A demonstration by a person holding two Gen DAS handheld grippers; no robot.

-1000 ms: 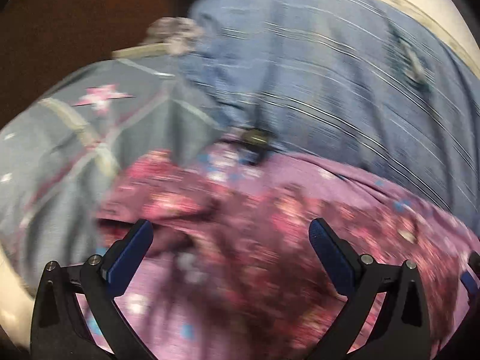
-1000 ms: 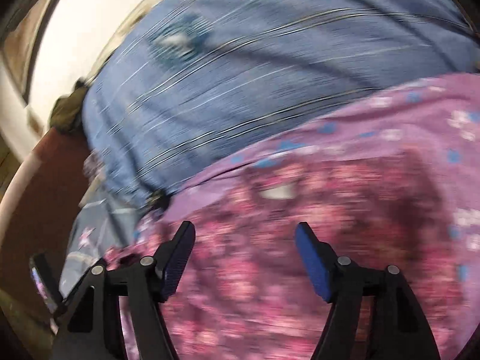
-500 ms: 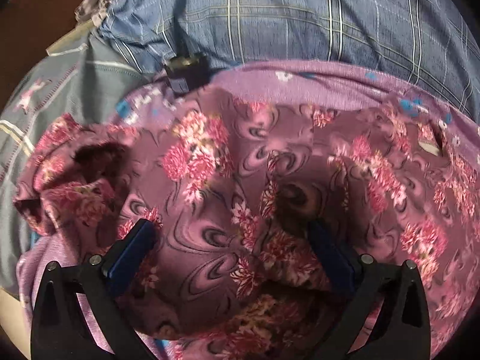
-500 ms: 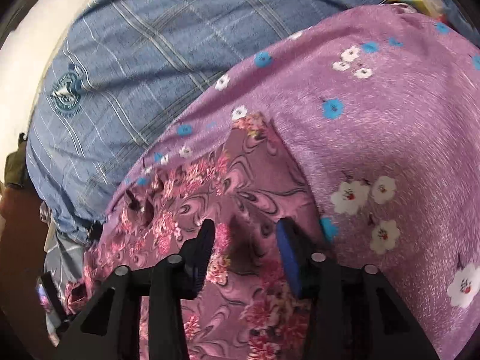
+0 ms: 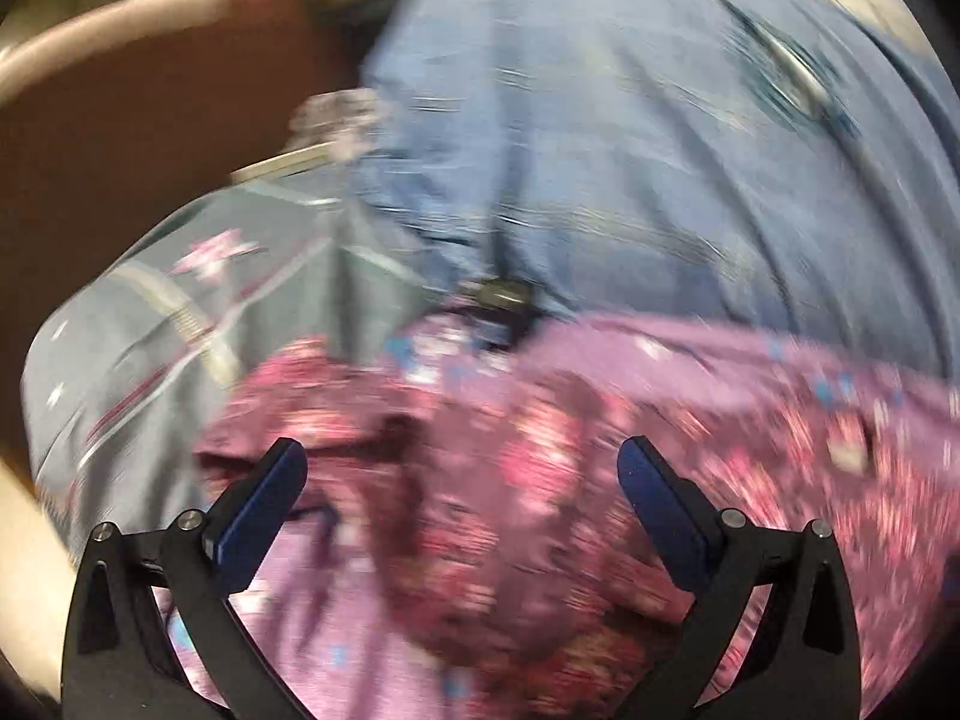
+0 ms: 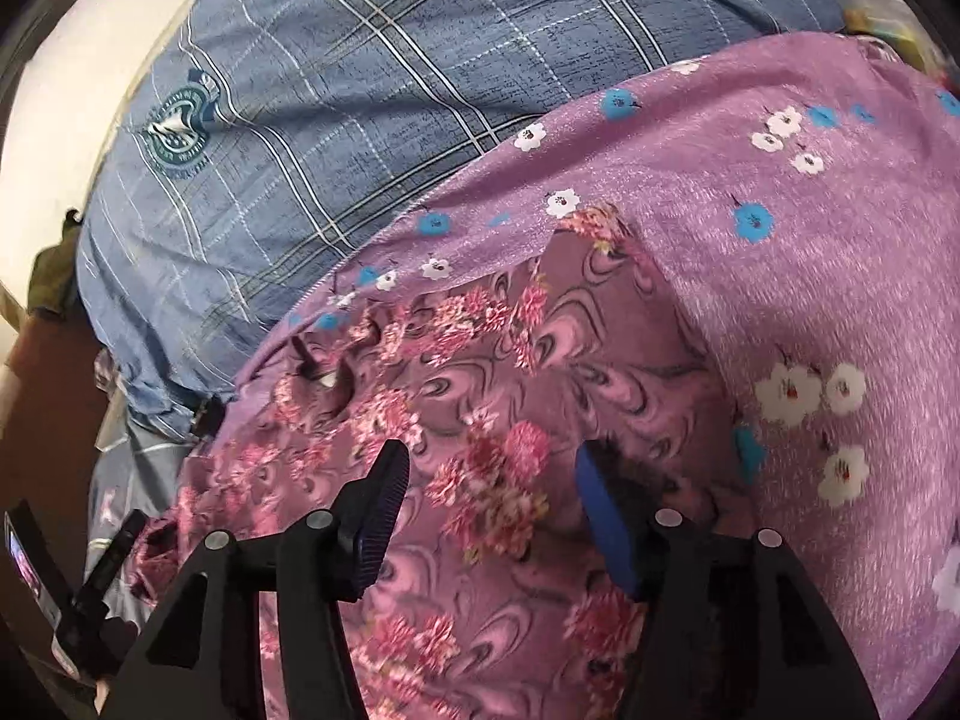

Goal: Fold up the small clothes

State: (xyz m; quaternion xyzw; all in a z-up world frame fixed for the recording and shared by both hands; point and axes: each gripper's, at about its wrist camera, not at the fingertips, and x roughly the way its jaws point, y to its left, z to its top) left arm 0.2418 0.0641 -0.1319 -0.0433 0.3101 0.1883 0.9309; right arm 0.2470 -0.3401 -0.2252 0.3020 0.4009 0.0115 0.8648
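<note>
A small mauve garment with pink flowers and dark swirls (image 6: 498, 396) lies spread on a lilac blanket with white and blue flowers (image 6: 780, 240). My right gripper (image 6: 492, 504) is open just above the garment's near part, its blue pads (image 6: 603, 516) apart with nothing between them. In the blurred left wrist view the same garment (image 5: 540, 480) lies below my left gripper (image 5: 462, 480), which is wide open and empty above the cloth. A rumpled sleeve end (image 5: 288, 420) lies at the garment's left.
A blue checked pillow (image 6: 360, 120) with a round crest (image 6: 177, 135) lies behind the blanket. A grey cloth with pink stars (image 5: 198, 300) lies at left, beside a brown surface (image 5: 120, 150). A small dark object (image 5: 501, 294) sits at the pillow's edge.
My left gripper has lifted up and back off the garment, and its view is now blurred. My right gripper's fingers have opened wider and let the cloth lie flat.
</note>
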